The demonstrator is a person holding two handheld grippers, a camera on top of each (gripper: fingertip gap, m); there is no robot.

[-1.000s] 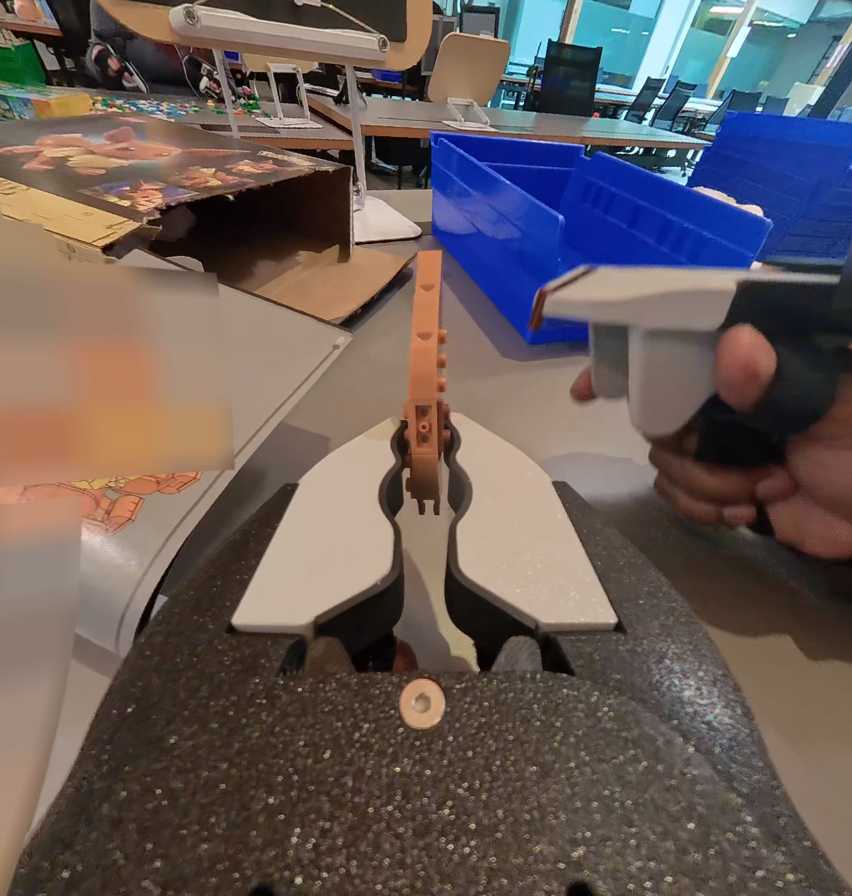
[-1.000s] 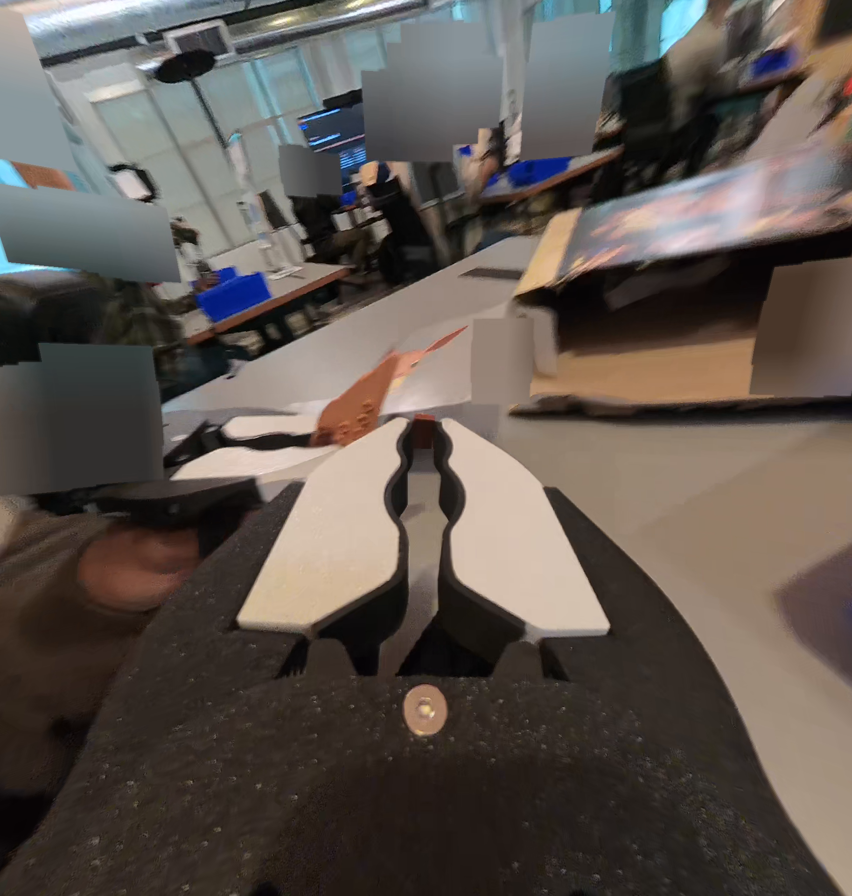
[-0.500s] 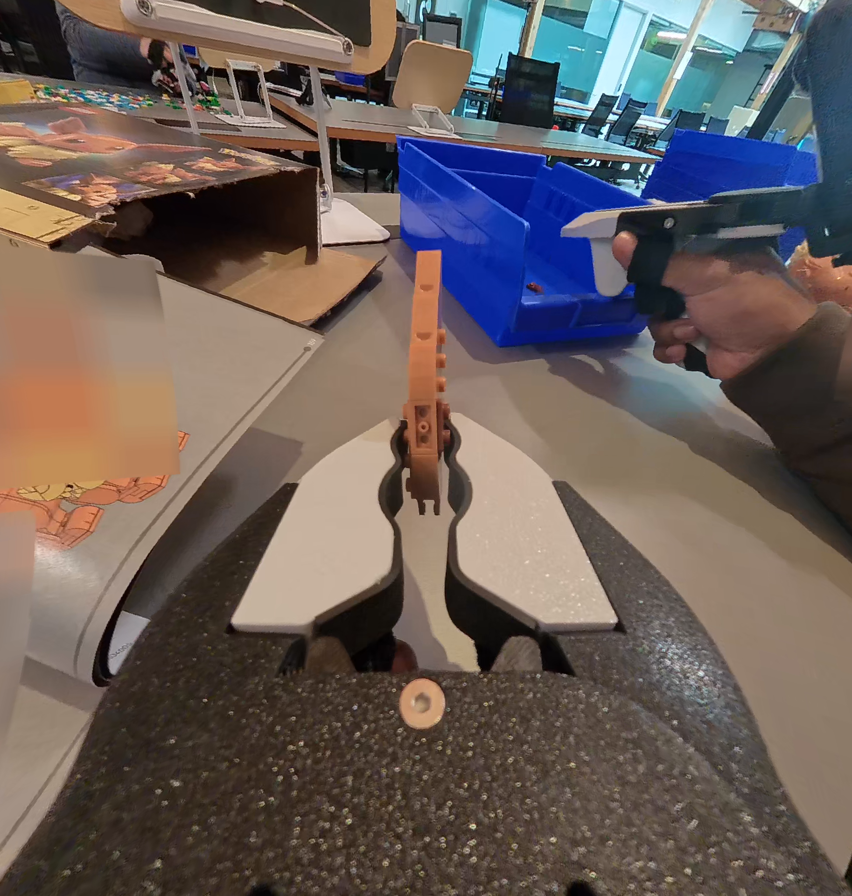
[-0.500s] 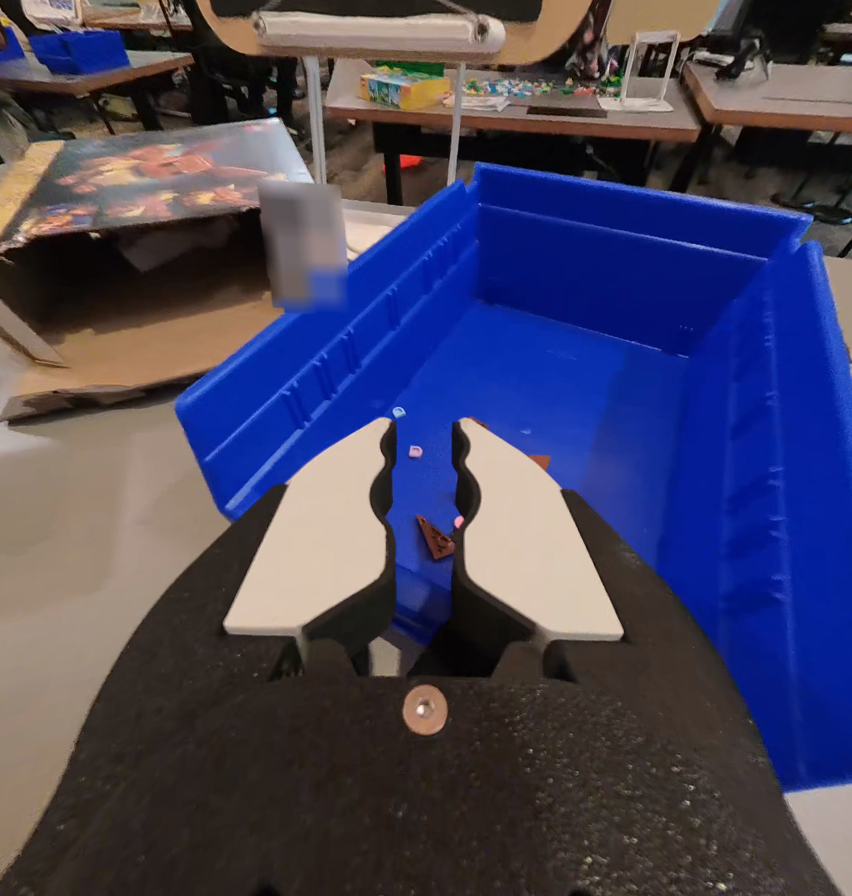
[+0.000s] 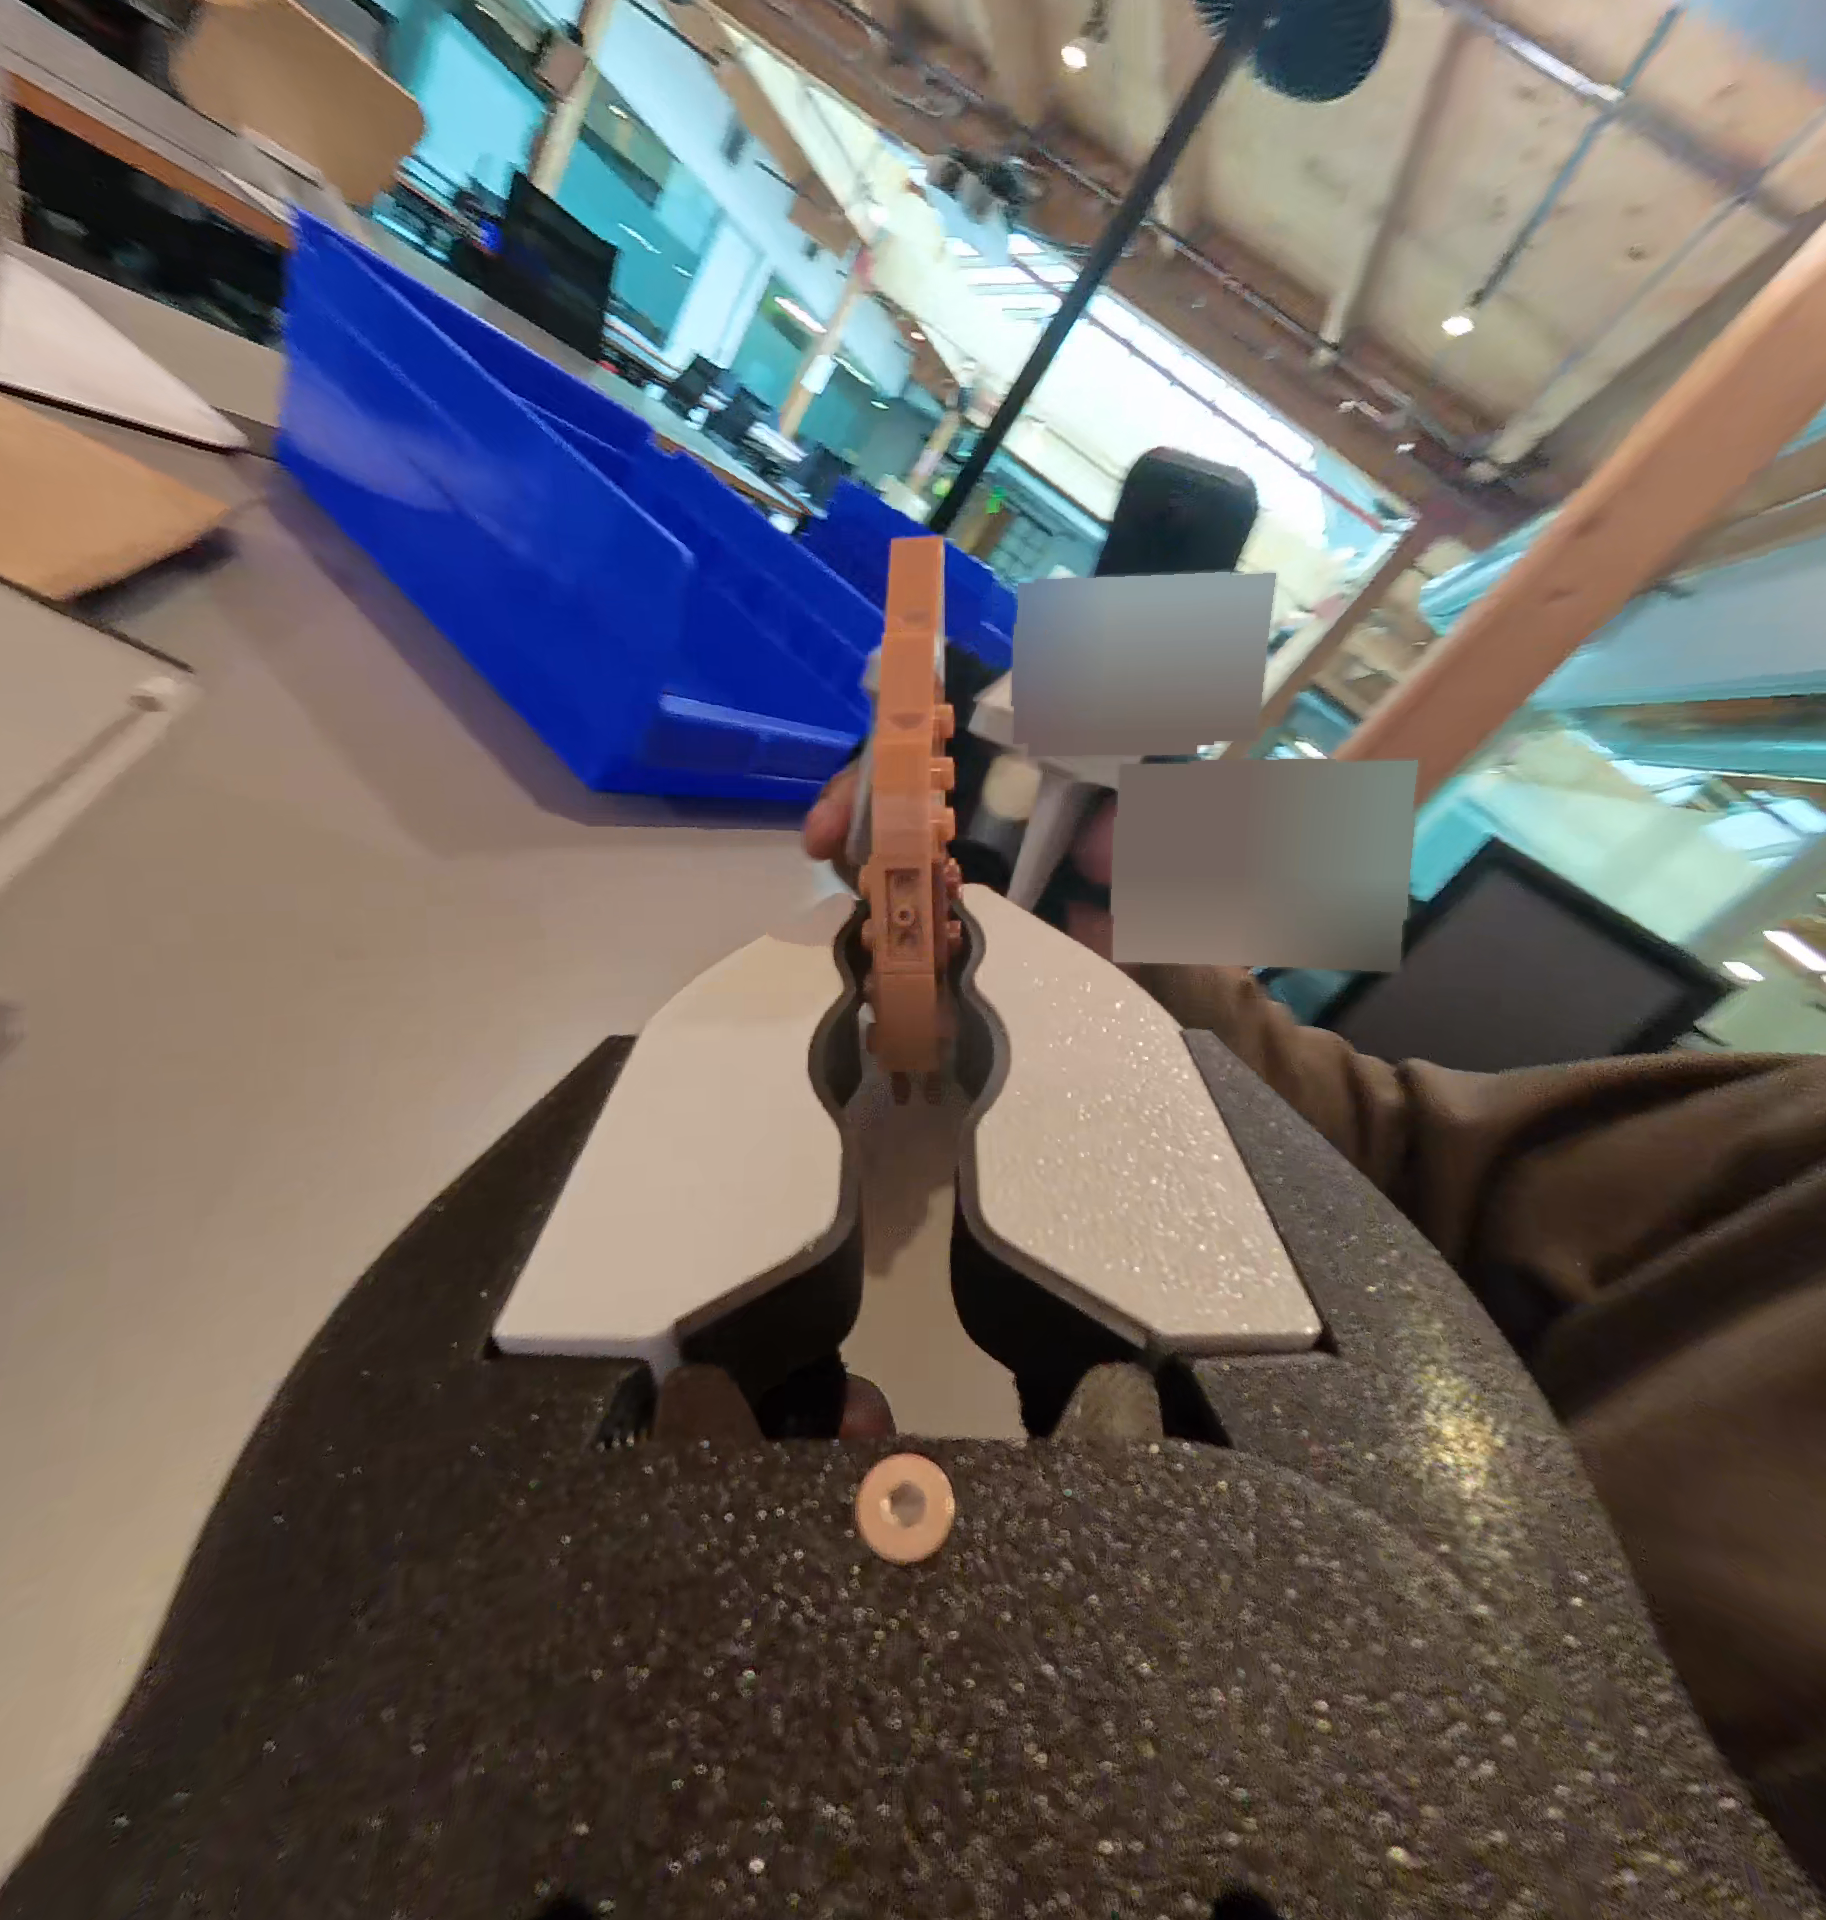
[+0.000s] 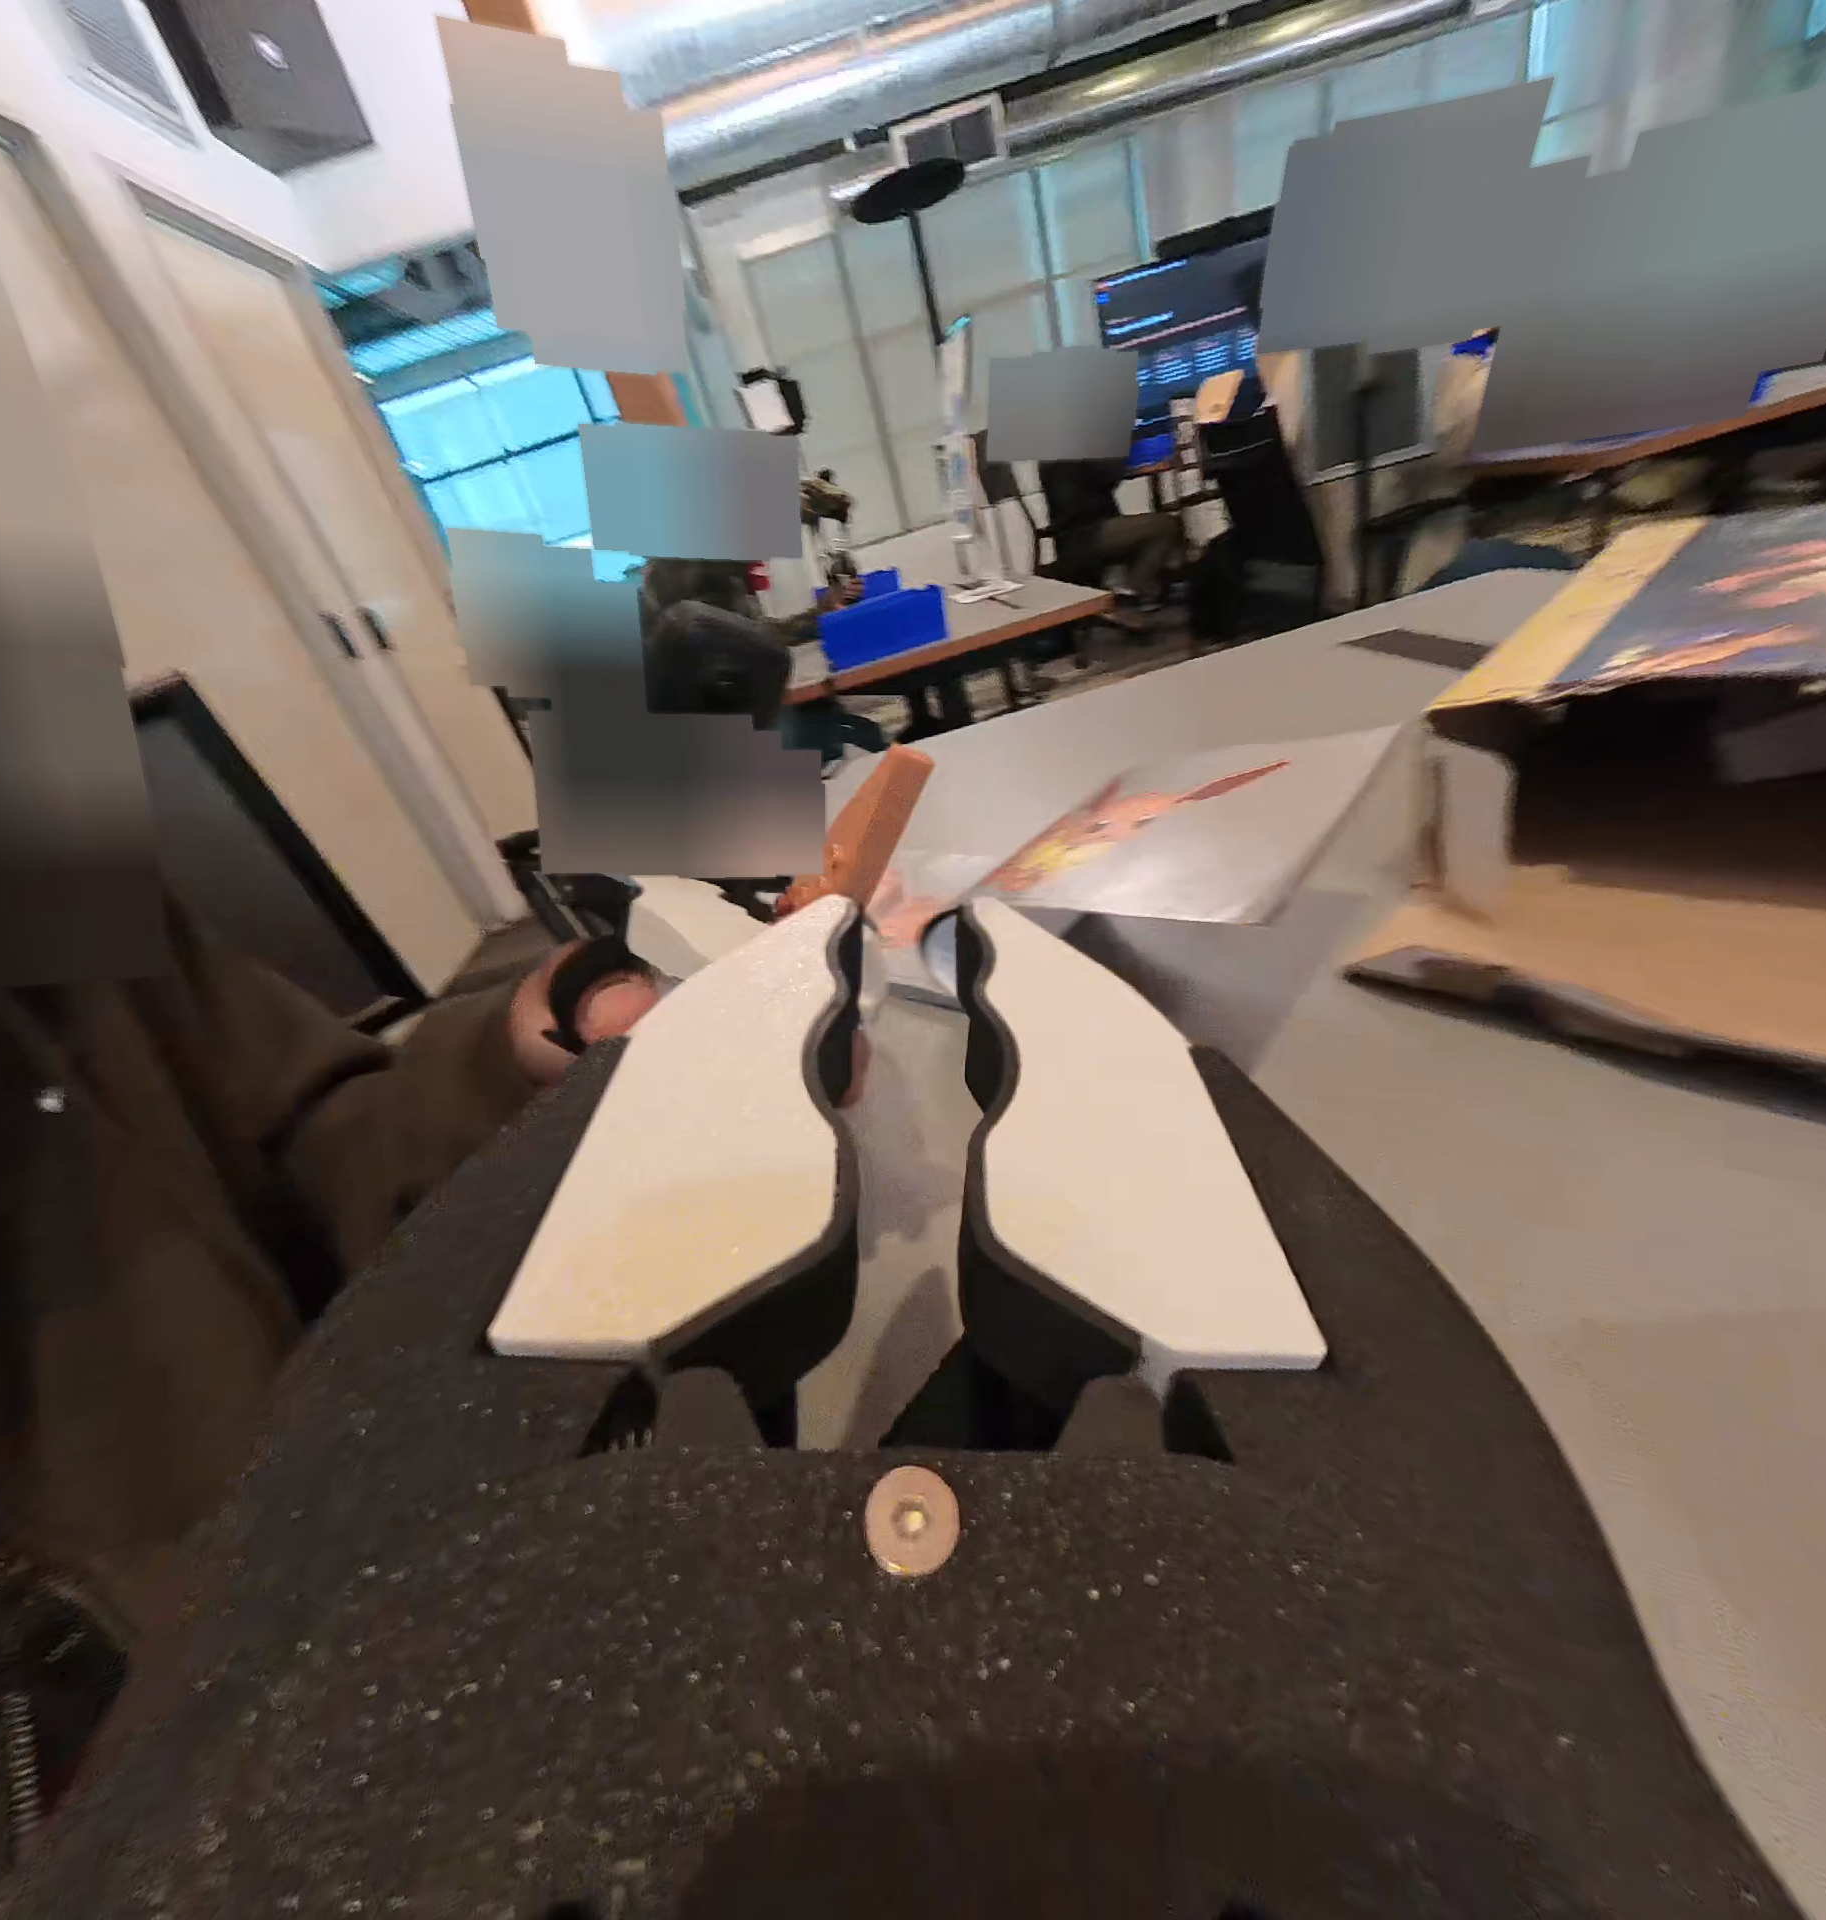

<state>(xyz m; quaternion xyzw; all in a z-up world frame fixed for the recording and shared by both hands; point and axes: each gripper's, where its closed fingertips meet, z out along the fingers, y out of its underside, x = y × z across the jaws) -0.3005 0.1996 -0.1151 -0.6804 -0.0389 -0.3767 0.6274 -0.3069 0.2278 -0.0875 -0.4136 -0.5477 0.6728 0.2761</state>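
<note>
While my left gripper [image 5: 907, 940] clamps the long, studded tan brick assembly [image 5: 911, 748] upright between its wavy dark pads, my right gripper [image 6: 911, 920] hangs just beside it, jaws slightly apart and bare, over the smooth grey table [image 6: 1511, 1247].

studded matt orange plastic brick piece [image 5: 907, 831], glossy blue plastic bin [image 5: 535, 540], smooth grey tabletop [image 5: 317, 987]

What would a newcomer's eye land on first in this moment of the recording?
The orange brick assembly standing upright, clamped between the left gripper fingers, dead centre of the left wrist view. Behind it on the grey table sits a bright blue bin. The right gripper is open with nothing between its fingers, close beside the assembly.
</note>
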